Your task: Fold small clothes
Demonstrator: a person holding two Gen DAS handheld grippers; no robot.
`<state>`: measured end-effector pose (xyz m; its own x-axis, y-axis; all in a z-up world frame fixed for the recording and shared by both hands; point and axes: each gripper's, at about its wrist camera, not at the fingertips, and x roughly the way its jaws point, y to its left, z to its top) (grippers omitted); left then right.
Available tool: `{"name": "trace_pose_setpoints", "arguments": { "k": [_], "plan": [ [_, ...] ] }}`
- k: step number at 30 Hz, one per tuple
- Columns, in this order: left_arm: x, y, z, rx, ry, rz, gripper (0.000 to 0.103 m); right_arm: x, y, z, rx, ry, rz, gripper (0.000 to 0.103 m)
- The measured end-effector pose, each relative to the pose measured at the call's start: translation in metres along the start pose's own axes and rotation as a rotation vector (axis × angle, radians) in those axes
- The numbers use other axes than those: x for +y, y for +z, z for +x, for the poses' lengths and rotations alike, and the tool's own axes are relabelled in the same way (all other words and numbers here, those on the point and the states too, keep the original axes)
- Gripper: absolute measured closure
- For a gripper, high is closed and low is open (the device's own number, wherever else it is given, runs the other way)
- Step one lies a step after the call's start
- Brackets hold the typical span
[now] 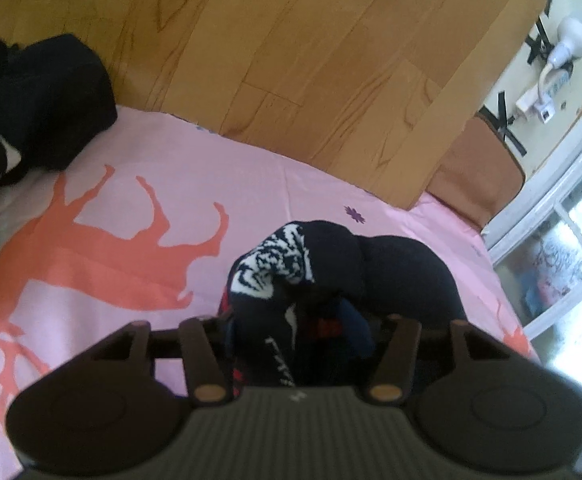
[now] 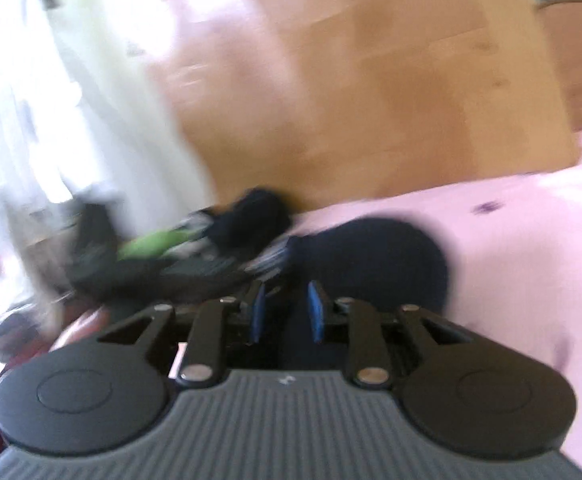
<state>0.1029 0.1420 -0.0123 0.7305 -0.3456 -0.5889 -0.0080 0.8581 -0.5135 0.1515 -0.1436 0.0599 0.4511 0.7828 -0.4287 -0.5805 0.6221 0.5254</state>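
On pink bedsheet: dark patterned garment, soft, light, floppy. Left gripper part-spread around it, grip unclear; right gripper narrowly parted, empty. Pinch an edge.

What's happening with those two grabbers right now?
Left gripper open over the bundled dark sock. Right gripper open, dark sock between its pads. Clothes pile beyond; nothing blocking.
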Motion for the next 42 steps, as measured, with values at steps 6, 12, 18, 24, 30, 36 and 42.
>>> {"name": "trace_pose_setpoints", "arguments": {
  "k": [6, 12, 18, 24, 30, 36, 42],
  "plan": [
    [-0.010, -0.005, -0.001, -0.021, 0.054, 0.040, 0.050, -0.010, 0.029, 0.044, 0.083, -0.074, -0.081, 0.075],
    [-0.027, -0.020, 0.004, -0.069, 0.151, 0.147, 0.043, -0.022, 0.018, 0.069, 0.172, -0.083, -0.035, 0.080],
    [-0.031, -0.021, 0.001, -0.068, 0.235, 0.145, 0.019, -0.013, 0.025, 0.059, 0.171, -0.119, -0.088, 0.078],
    [-0.039, -0.028, -0.016, -0.080, 0.264, 0.157, 0.018, -0.009, 0.018, 0.007, 0.031, -0.059, -0.009, 0.060],
    [-0.048, -0.038, -0.026, -0.083, 0.292, 0.177, 0.018, -0.005, -0.016, -0.021, 0.024, -0.050, -0.024, 0.060],
    [-0.047, -0.045, -0.024, -0.071, 0.306, 0.181, 0.016, -0.024, -0.045, 0.006, 0.103, -0.077, 0.004, 0.062],
    [-0.046, -0.047, -0.026, -0.068, 0.313, 0.165, 0.013, -0.013, -0.038, 0.000, 0.120, -0.110, -0.011, 0.061]
  ]
}}
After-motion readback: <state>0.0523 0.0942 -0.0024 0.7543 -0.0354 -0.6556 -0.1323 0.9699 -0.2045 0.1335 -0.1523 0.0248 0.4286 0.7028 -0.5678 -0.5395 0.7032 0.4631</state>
